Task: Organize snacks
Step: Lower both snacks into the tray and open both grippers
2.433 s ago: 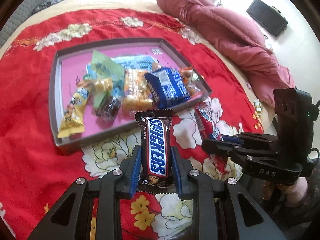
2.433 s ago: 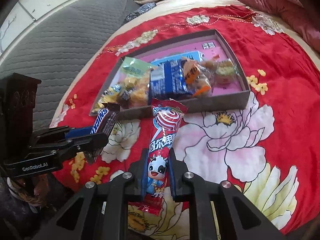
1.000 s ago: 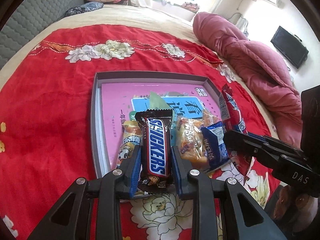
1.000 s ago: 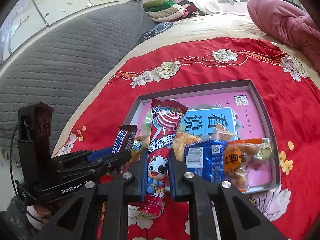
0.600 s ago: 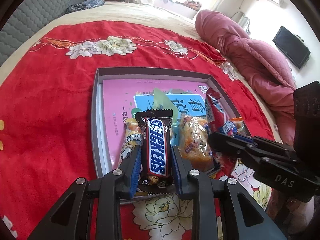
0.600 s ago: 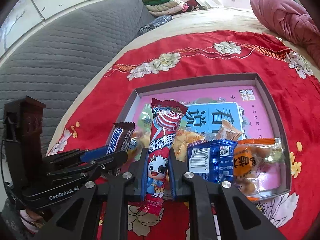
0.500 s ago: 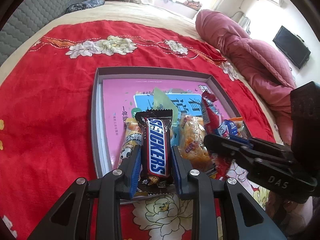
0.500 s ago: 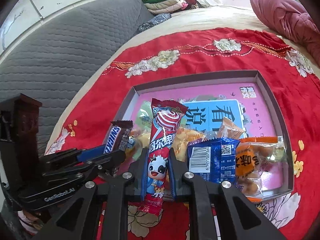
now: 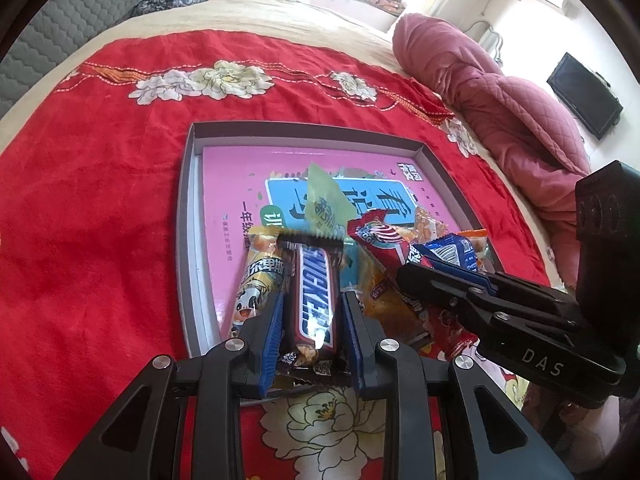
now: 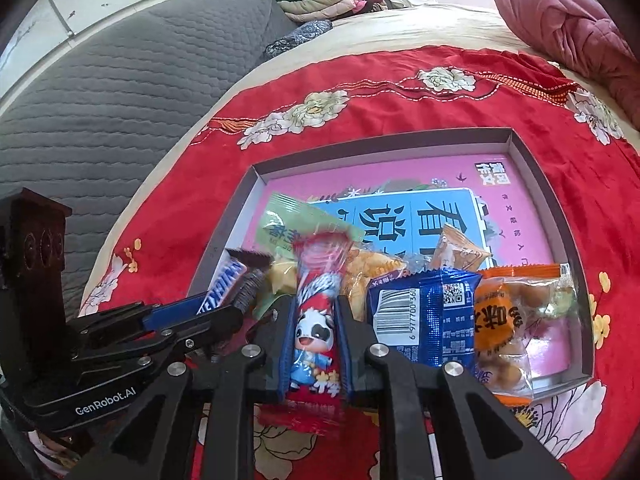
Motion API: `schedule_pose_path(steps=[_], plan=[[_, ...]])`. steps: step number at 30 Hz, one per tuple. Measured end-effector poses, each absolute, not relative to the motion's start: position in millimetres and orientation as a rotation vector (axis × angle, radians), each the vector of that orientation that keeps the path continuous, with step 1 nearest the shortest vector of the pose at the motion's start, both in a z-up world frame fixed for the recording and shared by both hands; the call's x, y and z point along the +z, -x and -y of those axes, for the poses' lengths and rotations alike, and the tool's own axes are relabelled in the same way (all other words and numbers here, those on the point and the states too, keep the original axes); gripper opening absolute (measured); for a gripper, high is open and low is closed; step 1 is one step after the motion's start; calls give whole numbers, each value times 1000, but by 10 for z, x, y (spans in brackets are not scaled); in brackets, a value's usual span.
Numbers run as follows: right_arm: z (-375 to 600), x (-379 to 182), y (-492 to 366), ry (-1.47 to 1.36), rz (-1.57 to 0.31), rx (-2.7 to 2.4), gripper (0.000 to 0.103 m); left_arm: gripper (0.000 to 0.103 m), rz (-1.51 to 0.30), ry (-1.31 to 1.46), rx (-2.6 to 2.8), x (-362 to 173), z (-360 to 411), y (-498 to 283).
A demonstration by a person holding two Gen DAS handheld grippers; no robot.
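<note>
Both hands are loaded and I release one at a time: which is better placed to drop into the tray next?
Probably left. The left gripper holds the brown Snickers bar over the grey cardboard tray, beside free pink floor. The right gripper's red cow-print lollipop packet hangs over piled snacks.

Wrapped snacks (image 10: 436, 312) heaped at tray's (image 10: 536, 168) near end.

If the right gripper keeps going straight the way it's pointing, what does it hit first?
Probably the heap of snack packets: the right gripper, shut on a red cow-print wrapper, aims at the pale green packet in the grey tray. Depth is uncertain.
</note>
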State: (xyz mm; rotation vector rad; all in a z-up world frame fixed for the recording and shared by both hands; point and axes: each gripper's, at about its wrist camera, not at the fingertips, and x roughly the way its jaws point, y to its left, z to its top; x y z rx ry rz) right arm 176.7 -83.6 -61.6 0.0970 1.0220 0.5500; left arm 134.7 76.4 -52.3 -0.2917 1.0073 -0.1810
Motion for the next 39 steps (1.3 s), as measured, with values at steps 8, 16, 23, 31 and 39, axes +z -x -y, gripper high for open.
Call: schedule_pose_path(steps=[8,16,23,31,39], plan=[[844,-577,-1752,-89,-1006,537,21,30,-1000,294,-181,-510,-773,-1328],[857,-555,-1753,-67,-997,528,21,30,-990,296,-183,-458,-786,-1311],[827,-560,-1789,-32,-983,517,21,30,-1005,289,-164,-508,-815,-1343],[791,-545,-1815,-10,-969,509,23,30,-1006,259,-147,-575,-808,-1386],[809,-481,-1796,-16,-947,511,30,30,-1029,251,-140,-677,-802,-1434]])
